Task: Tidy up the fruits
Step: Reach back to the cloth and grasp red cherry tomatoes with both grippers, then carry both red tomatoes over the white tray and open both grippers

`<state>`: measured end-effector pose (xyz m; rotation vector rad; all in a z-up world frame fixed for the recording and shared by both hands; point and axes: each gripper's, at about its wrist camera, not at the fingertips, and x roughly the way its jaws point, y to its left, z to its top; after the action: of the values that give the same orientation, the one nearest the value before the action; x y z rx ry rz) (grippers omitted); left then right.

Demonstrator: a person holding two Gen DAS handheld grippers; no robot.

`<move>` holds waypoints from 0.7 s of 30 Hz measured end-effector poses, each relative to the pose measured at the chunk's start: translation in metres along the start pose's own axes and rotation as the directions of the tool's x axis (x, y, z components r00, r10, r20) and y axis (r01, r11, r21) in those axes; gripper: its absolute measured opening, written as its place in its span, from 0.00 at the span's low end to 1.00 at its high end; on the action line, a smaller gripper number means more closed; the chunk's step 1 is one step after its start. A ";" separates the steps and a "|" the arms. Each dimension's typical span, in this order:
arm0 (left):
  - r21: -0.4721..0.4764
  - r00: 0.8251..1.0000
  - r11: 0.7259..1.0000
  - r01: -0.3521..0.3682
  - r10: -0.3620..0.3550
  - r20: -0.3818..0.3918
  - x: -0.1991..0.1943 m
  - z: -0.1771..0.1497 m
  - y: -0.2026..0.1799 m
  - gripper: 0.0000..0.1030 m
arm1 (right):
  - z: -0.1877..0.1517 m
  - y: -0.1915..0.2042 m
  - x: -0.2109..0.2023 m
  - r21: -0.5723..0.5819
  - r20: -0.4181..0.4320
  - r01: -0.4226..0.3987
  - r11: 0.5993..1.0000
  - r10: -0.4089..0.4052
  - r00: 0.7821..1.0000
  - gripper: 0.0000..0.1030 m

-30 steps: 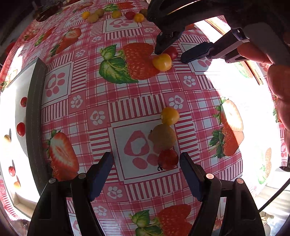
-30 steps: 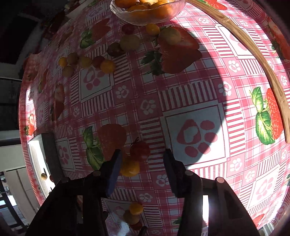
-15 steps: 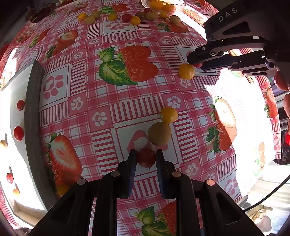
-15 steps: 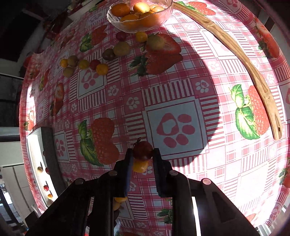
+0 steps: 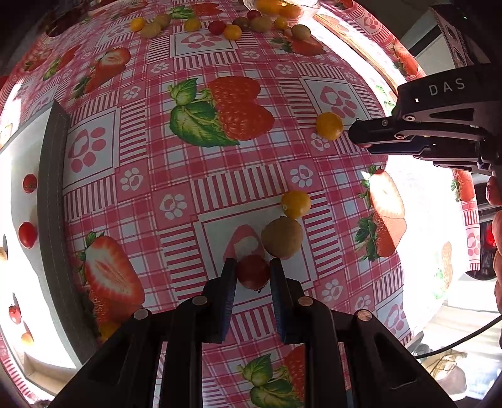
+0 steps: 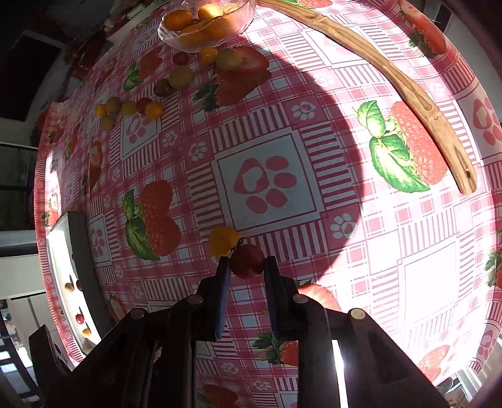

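Observation:
My left gripper (image 5: 253,271) is shut on a red cherry tomato (image 5: 253,272), held just above the strawberry-print tablecloth. A brown-green fruit (image 5: 282,233) and a yellow tomato (image 5: 295,204) lie just beyond it. My right gripper (image 6: 245,262) is shut on another red cherry tomato (image 6: 247,261), lifted above the cloth; a yellow tomato (image 6: 222,241) lies below, to its left. The right gripper also shows in the left wrist view (image 5: 360,133), next to that yellow tomato (image 5: 329,126).
A glass bowl (image 6: 205,26) of orange fruits stands at the far end, with loose small fruits (image 6: 131,108) scattered near it. A white tray with a dark rim (image 5: 51,219) holding small tomatoes lies at the left. A wooden stick (image 6: 404,88) lies at the right.
Both grippers closed from open onto red cherry tomatoes. The right gripper lifted its tomato and moved right, leaving the yellow tomato on the cloth.

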<state>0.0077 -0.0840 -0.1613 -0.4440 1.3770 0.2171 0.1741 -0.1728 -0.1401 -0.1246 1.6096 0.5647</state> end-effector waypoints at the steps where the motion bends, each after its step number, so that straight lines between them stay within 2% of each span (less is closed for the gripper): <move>1: 0.000 1.000 1.000 0.002 -0.002 -0.002 0.000 0.001 -0.002 0.23 | -0.001 0.000 0.000 0.000 -0.001 0.000 1.000 0.000 1.000 0.23; 12: -0.028 0.998 0.999 0.043 -0.042 0.044 -0.030 0.015 0.017 0.23 | -0.017 0.019 -0.008 -0.088 -0.009 0.017 0.996 -0.018 1.000 0.23; 16: -0.017 0.998 0.999 0.047 -0.046 0.032 -0.020 0.014 0.021 0.23 | -0.024 0.026 -0.007 -0.105 -0.024 0.026 0.994 -0.029 0.999 0.23; 21: 0.007 1.000 1.000 0.016 -0.016 0.019 -0.005 0.005 0.011 0.23 | -0.029 0.028 -0.007 -0.114 -0.032 0.042 0.993 -0.046 0.998 0.23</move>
<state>0.0065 -0.0716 -0.1576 -0.4460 1.3548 0.2035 0.1373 -0.1622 -0.1249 -0.2551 1.6043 0.6228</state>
